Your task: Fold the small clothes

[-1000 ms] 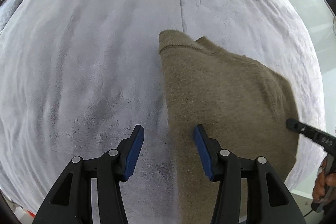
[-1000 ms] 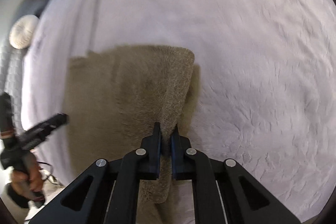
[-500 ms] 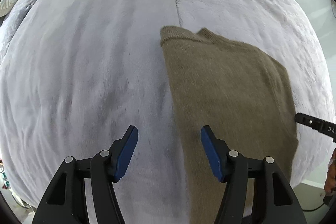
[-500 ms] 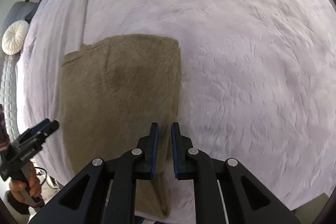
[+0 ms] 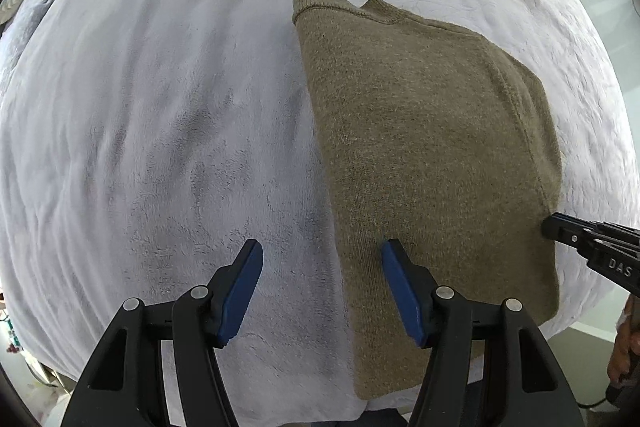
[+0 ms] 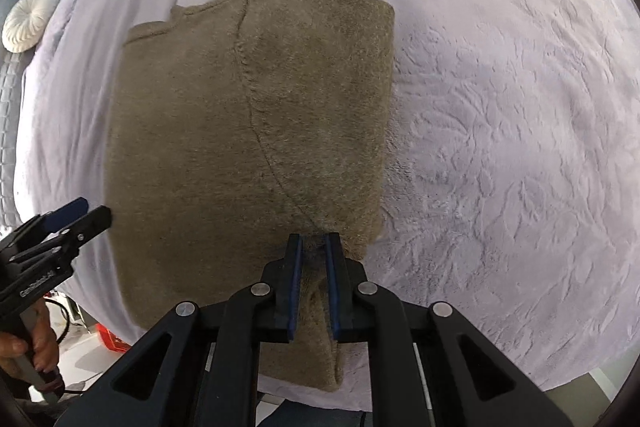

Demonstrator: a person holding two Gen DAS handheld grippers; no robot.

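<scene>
Blue pads of the left claw [image 5: 322,287] are held wide and empty, wider than a second ago. One pad is over the blanket [image 5: 160,107], the other over the left edge of the sweater [image 5: 432,147], and neither presses down. The right claw [image 6: 314,247] is almost closed. Its tips are set at the near right edge of the sweater, and cloth is puckered between them, so a pinch is judged likely.

Ahead of both claws the olive sweater is spread flat on the blanket. The flap that the right claw held raised a second ago is now laid over the body, and its edge runs straight. One side fold is therefore judged done, and the next fold can be set up.

Far left of the right claw a round cushion [image 6: 30,19] is seen.

Counted: one sweater, two claws, one blanket, one cushion.
</scene>
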